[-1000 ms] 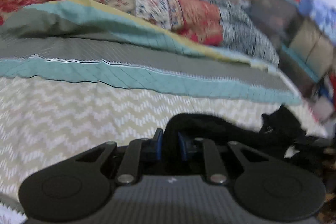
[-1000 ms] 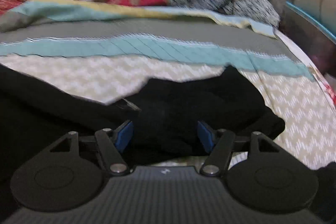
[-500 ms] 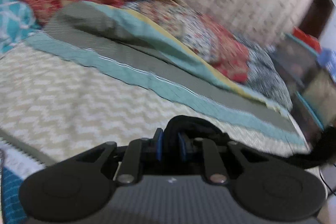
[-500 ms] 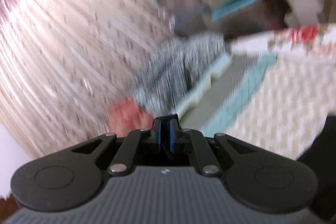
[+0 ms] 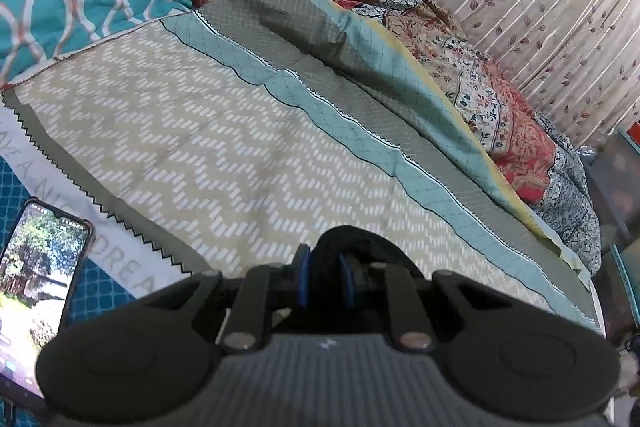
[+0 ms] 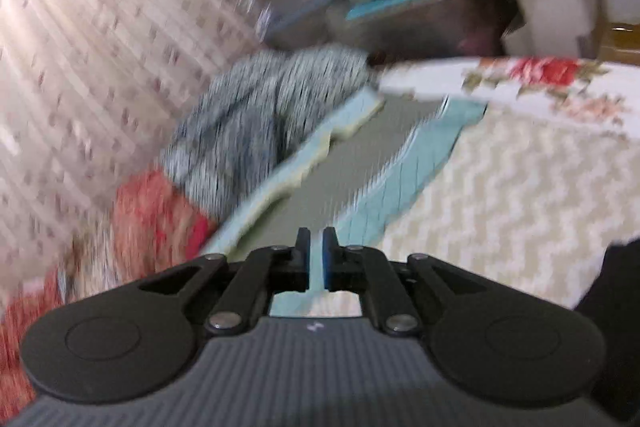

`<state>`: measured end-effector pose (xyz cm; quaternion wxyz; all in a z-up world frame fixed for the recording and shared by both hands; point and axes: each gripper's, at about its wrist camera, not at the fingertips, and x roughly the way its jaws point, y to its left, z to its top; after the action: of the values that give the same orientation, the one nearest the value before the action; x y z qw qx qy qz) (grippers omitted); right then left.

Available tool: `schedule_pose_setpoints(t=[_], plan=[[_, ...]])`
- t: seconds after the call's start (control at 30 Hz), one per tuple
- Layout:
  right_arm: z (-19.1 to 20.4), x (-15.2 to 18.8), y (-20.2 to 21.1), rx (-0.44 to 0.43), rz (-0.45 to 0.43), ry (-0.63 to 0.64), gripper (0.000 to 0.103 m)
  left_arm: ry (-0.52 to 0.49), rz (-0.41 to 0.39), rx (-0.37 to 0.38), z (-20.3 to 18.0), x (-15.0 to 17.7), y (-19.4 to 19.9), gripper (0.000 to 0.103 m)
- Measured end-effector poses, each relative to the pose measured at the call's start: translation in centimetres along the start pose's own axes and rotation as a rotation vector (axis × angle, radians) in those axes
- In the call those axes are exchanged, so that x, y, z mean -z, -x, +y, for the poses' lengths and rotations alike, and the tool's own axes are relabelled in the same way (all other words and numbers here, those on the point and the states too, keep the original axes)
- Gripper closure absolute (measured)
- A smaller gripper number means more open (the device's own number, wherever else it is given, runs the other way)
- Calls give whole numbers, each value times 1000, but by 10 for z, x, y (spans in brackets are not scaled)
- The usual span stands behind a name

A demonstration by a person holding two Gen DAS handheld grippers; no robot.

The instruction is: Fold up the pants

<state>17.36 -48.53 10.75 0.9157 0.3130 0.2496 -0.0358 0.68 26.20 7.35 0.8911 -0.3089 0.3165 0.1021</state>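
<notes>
Black fabric of the pants [image 5: 344, 247] bulges up betw. the blue pads of the left gripper [image 5: 324, 279] in the left wrist view, so that one is clenched on a bunched fold, low at the near edge of the zigzag bedspread [image 5: 224, 147]; most of the garment is hidden under the tool. Risk, as I judge it: grip takes only a small pinch, so a quick pull could slip it out or drag the cloth into a lump, not a flat fold. Phone [image 5: 36, 275] lies near left w/ screen lit, close enough to get swept by trailing cloth. Printed strip beside it shows parts of words, approx "A NIC… DREA…"; rest cut off. Right wrist view is motion-blurred: right gripper [image 6: 316, 259] has its pads nearly together w/ a thin gap and bedding visible through it, so it grasps nothing. Dark mass at the near right edge is prob. the pants [image 6: 612, 291], well apart from the pads. Risk: one-handed hold leaves the far side sagging, fold goes crooked. No readable writing here.
</notes>
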Motion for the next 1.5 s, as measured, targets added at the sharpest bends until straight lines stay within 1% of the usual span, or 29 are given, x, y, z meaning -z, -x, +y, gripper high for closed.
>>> schedule_pose_setpoints(t=[0.03, 0.07, 0.13, 0.17, 0.2, 0.27, 0.3, 0.37, 0.47, 0.5, 0.53, 0.57, 0.6, 0.7, 0.73, 0.8, 0.87, 0.97, 1.07, 1.13, 1.17, 1.23, 1.27, 1.3, 1.33, 1.37, 1.4, 1.43, 1.5], plan=[[-2, 7, -4, 13, 37, 26, 86, 4, 1, 2, 1, -1, -1, 88], [-3, 14, -6, 33, 66, 49, 82, 8, 2, 6, 1, -1, -2, 88], [-15, 29, -5, 84, 89, 51, 70, 15, -1, 11, 2, 0, -2, 88], [-25, 33, -4, 109, 87, 25, 59, 15, -1, 9, 2, 3, 0, 88], [-35, 36, -2, 135, 83, -2, 53, 12, 1, 6, 1, 3, -1, 88], [-49, 42, -1, 177, 90, -52, 53, 11, 6, 3, 2, 3, -1, 88], [-56, 44, -2, 185, 99, -80, 53, 15, 8, 5, 2, 3, -1, 88], [-64, 50, -6, 175, 127, -128, 52, 23, 8, 11, 3, 3, 0, 88], [-66, 55, -24, 179, 189, -147, 52, 25, 5, 10, 2, 3, 2, 88], [-66, 63, -25, 156, 221, -158, 62, 23, 3, 9, 1, 4, 2, 88], [-67, 65, -26, 134, 242, -179, 78, 19, 0, 9, 0, 4, 4, 88], [-68, 66, -24, 109, 251, -219, 96, 16, -5, 11, -1, 3, 5, 88], [-69, 64, -14, 62, 232, -281, 97, 12, -11, 15, -2, 2, 7, 88], [-74, 46, 21, -115, 106, -466, 97, 20, -20, 29, -3, -2, 9, 88], [-72, 36, 30, -153, 62, -493, 97, 25, -19, 36, -3, -3, 8, 88], [-62, 11, 44, -182, -20, -489, 97, 36, -18, 46, -3, -8, 2, 88], [-46, -14, 43, -187, -62, -460, 97, 47, -19, 54, -6, -14, -6, 88], [-17, -46, 18, -172, -89, -404, 97, 63, -38, 75, -14, -27, -24, 88], [11, -61, -33, -82, -81, -319, 97, 57, -36, 66, -28, -43, -56, 88], [21, -64, -76, -4, -71, -301, 97, 32, -28, 34, -42, -53, -89, 88], [21, -62, -95, 12, -67, -312, 92, 21, -21, 11, -47, -55, -107, 88], [16, -52, -124, 42, -36, -326, 77, -10, 19, -76, -59, -57, -146, 80], [15, -43, -132, 75, -37, -333, 57, -23, 57, -141, -62, -55, -165, 80], [14, -36, -132, 84, -47, -337, 50, -18, 86, -175, -62, -53, -175, 81], [12, -29, -133, 57, -40, -324, 50, -8, 100, -179, -61, -49, -178, 78], [11, -25, -133, 28, -16, -296, 51, -10, 87, -152, -59, -45, -174, 75], [7, -22, -132, 22, 8, -255, 51, -26, 71, -139, -58, -41, -168, 66], [3, -19, -128, 29, 12, -224, 51, -40, 61, -144, -56, -37, -161, 58], [-11, -15, -120, 27, 22, -188, 51, -58, 48, -145, -48, -29, -143, 54]])
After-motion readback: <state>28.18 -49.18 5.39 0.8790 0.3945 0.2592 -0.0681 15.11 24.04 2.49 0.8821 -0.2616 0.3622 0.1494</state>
